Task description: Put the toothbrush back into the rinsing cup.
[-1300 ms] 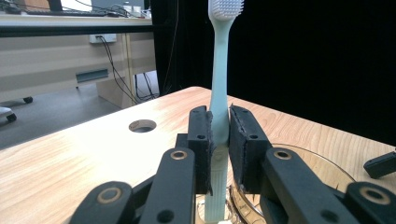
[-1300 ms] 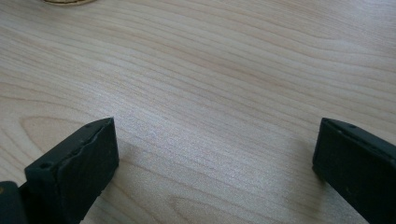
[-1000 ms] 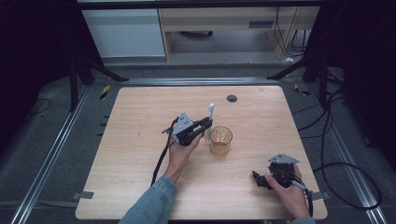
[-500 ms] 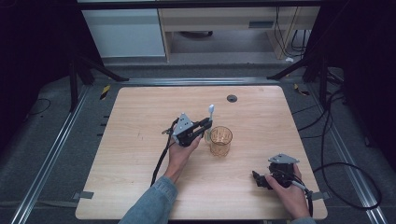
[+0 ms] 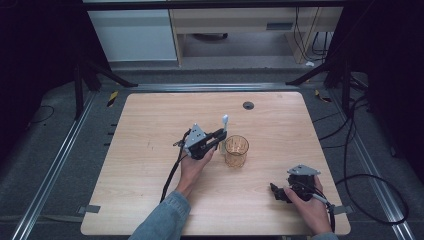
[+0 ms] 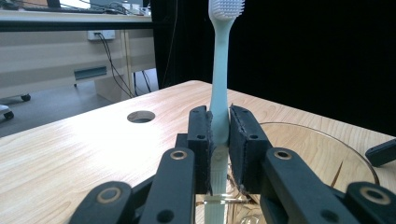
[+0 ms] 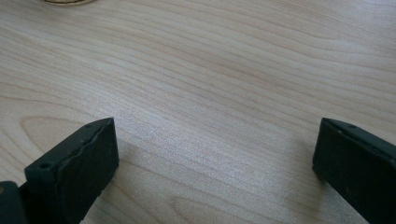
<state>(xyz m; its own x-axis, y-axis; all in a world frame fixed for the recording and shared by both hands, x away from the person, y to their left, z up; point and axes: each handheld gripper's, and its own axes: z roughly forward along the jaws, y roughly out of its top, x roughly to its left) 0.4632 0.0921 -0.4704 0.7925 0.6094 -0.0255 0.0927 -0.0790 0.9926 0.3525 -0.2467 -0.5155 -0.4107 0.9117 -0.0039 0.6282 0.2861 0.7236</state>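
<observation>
Forearms come in from the near edge of the wooden table (image 5: 150,165). Nearest, at the right corner, the right gripper (image 5: 278,192) rests low on the wood with its jaws spread wide and nothing between them; its own view has bare grain between the two black pads (image 7: 74,172), and the glass's base just at the upper edge. That hand sits well apart from the work.

Farther in, near the middle of the table, the left gripper (image 5: 220,136) is clamped on a pale toothbrush (image 6: 219,100). The handle stands upright between the pads, bristle head on top and the lower end hanging below the jaws. Just to the right of it stands the amber glass (image 5: 236,150), upright and open-mouthed, its rim (image 6: 322,135) curving close beside the gripper in the left gripper view.

So the brush's long axis is already vertical, and the glass lies a short way to the right and slightly nearer. I'd judge the left hand must shift over the mouth, then lower. The left forearm reaches diagonally, wrist level, jaws pointing toward the glass. Beyond sits a round hole (image 5: 248,105) in the tabletop.
</observation>
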